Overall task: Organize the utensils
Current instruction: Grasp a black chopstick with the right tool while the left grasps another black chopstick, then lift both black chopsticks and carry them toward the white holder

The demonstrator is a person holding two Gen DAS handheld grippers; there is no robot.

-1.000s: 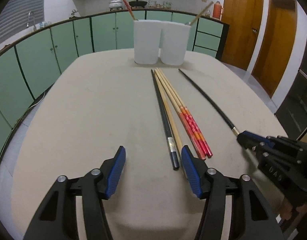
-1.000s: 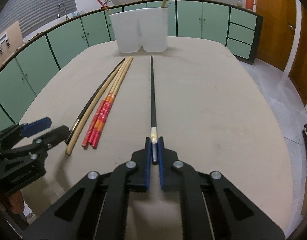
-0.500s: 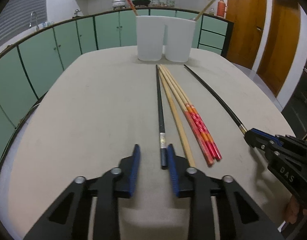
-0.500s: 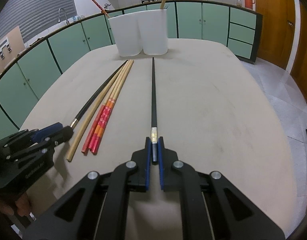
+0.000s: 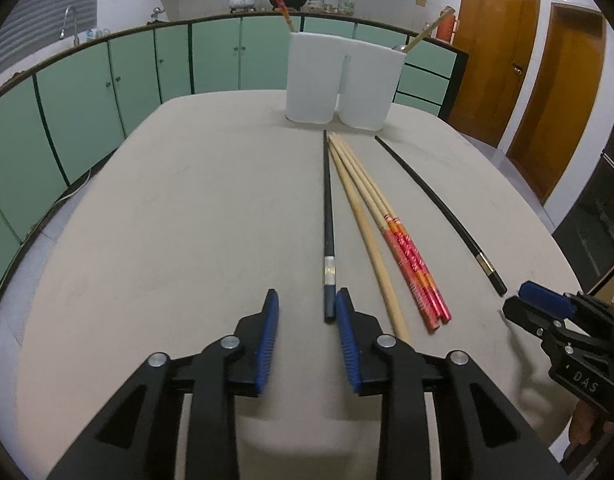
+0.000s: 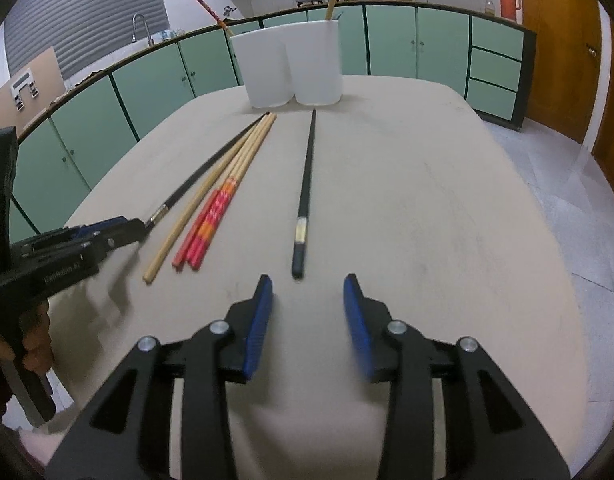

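Several chopsticks lie lengthwise on the beige table [image 5: 167, 220]. A black chopstick [image 5: 328, 216] with a silver band lies with its near end just inside my left gripper's right finger; my left gripper [image 5: 305, 308] is open around that end. Beside it lie a plain wooden chopstick [image 5: 367, 232] and red-handled chopsticks [image 5: 411, 264]. A second black chopstick [image 6: 305, 196] lies free on the table just ahead of my open, empty right gripper [image 6: 307, 284]. Two white holders [image 5: 341, 80] stand at the far end, one with a red chopstick, one with a wooden one.
Green cabinets [image 5: 107, 80] curve round behind the table. Wooden doors [image 5: 499, 40] stand at the right. The table's rounded edge drops off close on the left and right. The right gripper [image 5: 563, 328] shows at the left wrist view's right edge.
My right gripper has opened, let go of the black chopstick and drawn back a little. My left gripper has moved up to the other black chopstick's end, closing partly, then opening a little.
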